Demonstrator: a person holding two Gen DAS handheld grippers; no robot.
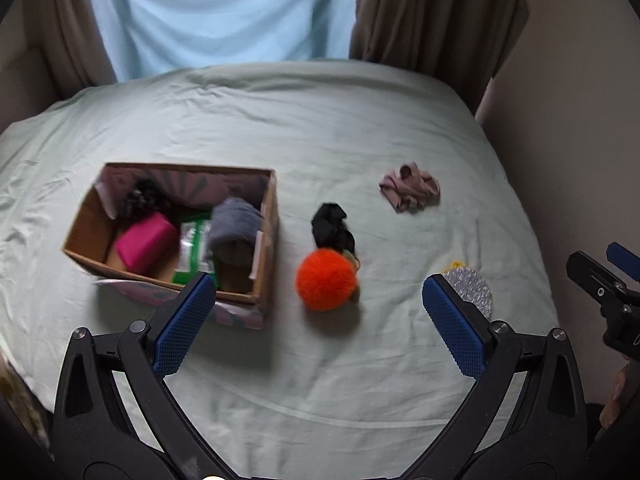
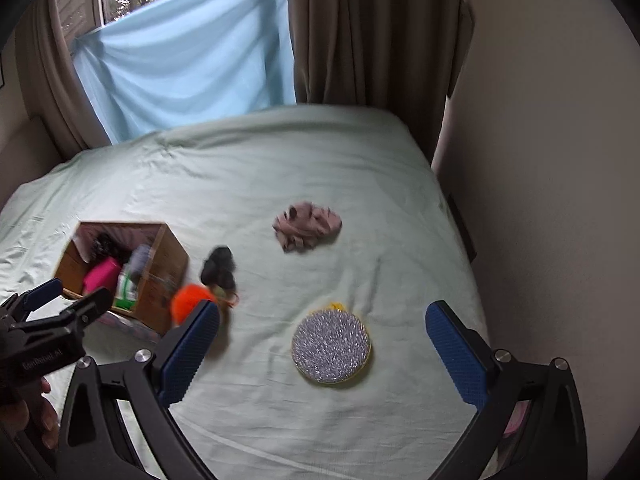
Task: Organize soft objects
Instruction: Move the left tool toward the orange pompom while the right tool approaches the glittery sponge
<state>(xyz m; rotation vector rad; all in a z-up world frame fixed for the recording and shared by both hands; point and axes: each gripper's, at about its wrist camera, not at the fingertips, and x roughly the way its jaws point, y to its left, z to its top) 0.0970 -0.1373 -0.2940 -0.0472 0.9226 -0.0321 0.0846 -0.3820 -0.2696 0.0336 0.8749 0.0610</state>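
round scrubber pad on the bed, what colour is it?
Glittery silver round scrubber pad with a yellow rim; clearest in the right wrist view.

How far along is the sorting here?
Partly done: the cardboard box already holds a pink block and grey fluffy item. Nothing is in hand; both jaws stand open. Left on the bed: orange pompom, black cloth, pink cloth, silver scrubber.
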